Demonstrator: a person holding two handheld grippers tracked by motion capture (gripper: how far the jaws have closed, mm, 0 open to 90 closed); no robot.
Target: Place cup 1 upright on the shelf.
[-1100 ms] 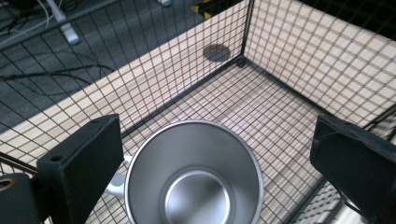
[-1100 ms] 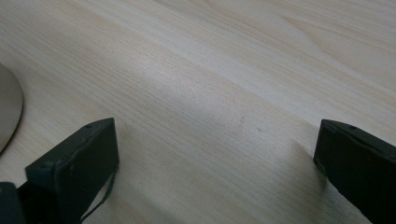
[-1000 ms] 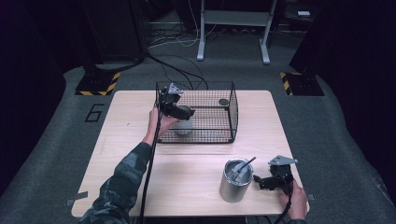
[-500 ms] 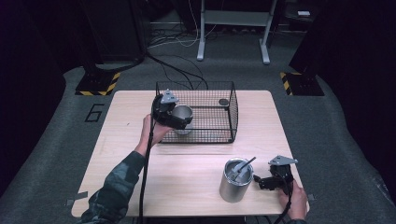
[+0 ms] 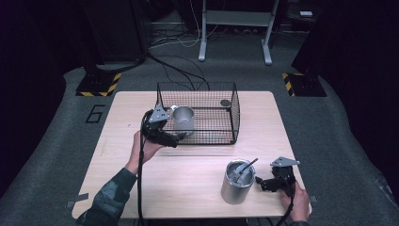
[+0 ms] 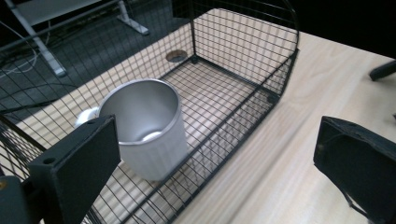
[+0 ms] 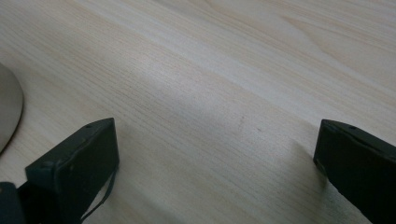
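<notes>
A black wire basket [image 5: 233,110] stands at the middle back of the table. A shiny steel cup [image 5: 183,120] sits inside it at its left end, mouth up. My left gripper [image 5: 171,136] hovers just outside the basket's front left corner, open and empty. In the left gripper view the cup [image 6: 144,126] lies ahead of the wide-apart jaws, behind the basket [image 6: 243,105] mesh. My right gripper [image 5: 264,183] rests low on the table near the front right, open, beside a steel canister [image 5: 237,188] that holds a metal utensil [image 5: 245,168]. The canister's edge [image 7: 7,112] shows left of the right gripper [image 7: 215,158].
A small dark round hole [image 5: 225,102] is in the tabletop behind the basket's far right corner. The wooden table [image 5: 117,155] has bare room at left and front centre. Cables and a desk frame lie on the floor beyond.
My left gripper has drawn back from above the cup inside the basket toward the front left, outside the wall. The cup stays in the basket. The right gripper has not moved.
</notes>
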